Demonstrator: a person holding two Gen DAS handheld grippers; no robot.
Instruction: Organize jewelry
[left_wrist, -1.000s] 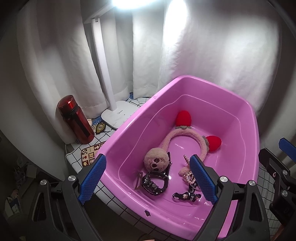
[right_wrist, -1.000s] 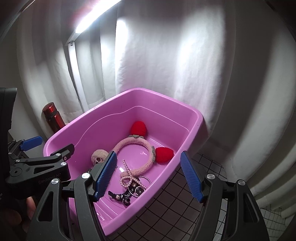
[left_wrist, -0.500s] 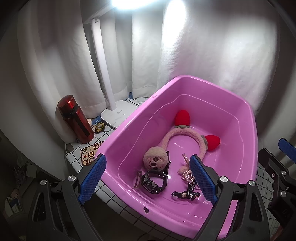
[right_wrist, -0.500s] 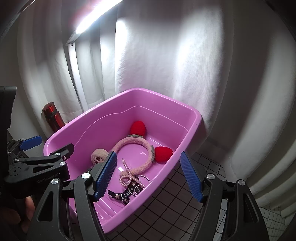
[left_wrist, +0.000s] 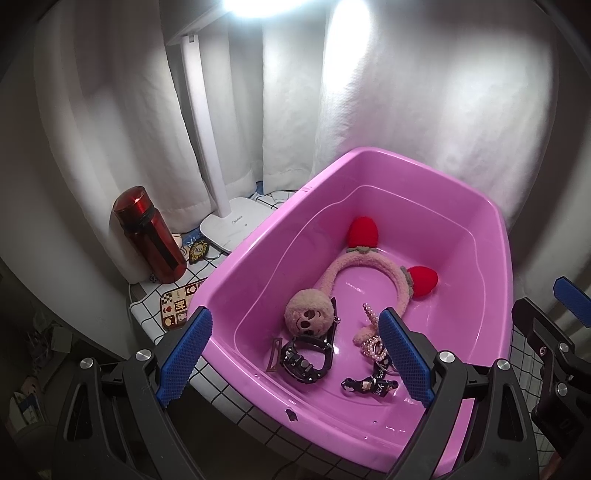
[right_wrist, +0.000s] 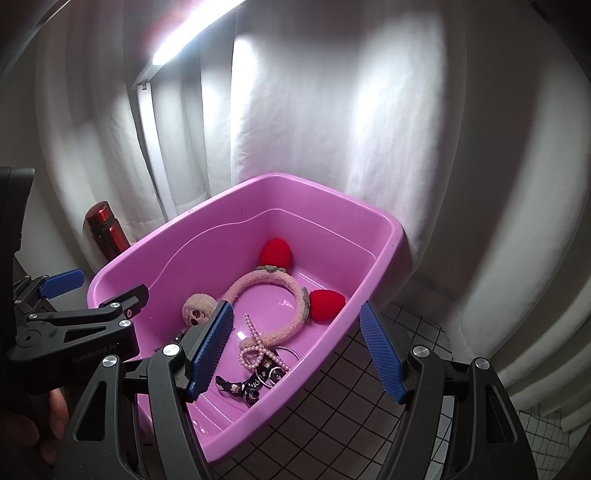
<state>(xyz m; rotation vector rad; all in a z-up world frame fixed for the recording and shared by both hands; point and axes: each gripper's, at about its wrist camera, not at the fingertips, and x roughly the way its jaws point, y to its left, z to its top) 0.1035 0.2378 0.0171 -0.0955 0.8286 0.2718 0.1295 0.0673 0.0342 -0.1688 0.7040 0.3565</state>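
A purple plastic tub (left_wrist: 236, 269) (right_wrist: 373, 302) holds a fuzzy pink headband with red strawberries (left_wrist: 402, 284) (right_wrist: 273, 284), a plush round face clip (left_wrist: 308, 314) (right_wrist: 195, 310), a black watch (left_wrist: 304, 360), a pearl bracelet (left_wrist: 371, 345) (right_wrist: 255, 349), a black printed strap (left_wrist: 369, 386) (right_wrist: 251, 387) and a small hair clip (left_wrist: 275, 354). My left gripper (left_wrist: 295, 358) is open and empty above the tub's near side. My right gripper (right_wrist: 295, 350) is open and empty over the tub's right rim.
A red bottle (left_wrist: 149, 240) (right_wrist: 107, 230), a white desk lamp (left_wrist: 229, 221) and small patterned items (left_wrist: 177, 304) stand left of the tub on the checked cloth. White curtains hang close behind. Checked tabletop (right_wrist: 351, 413) shows right of the tub.
Both grippers have drawn back and up slightly; the tub and its contents sit a little lower and smaller in view. Nothing was gripped or released.
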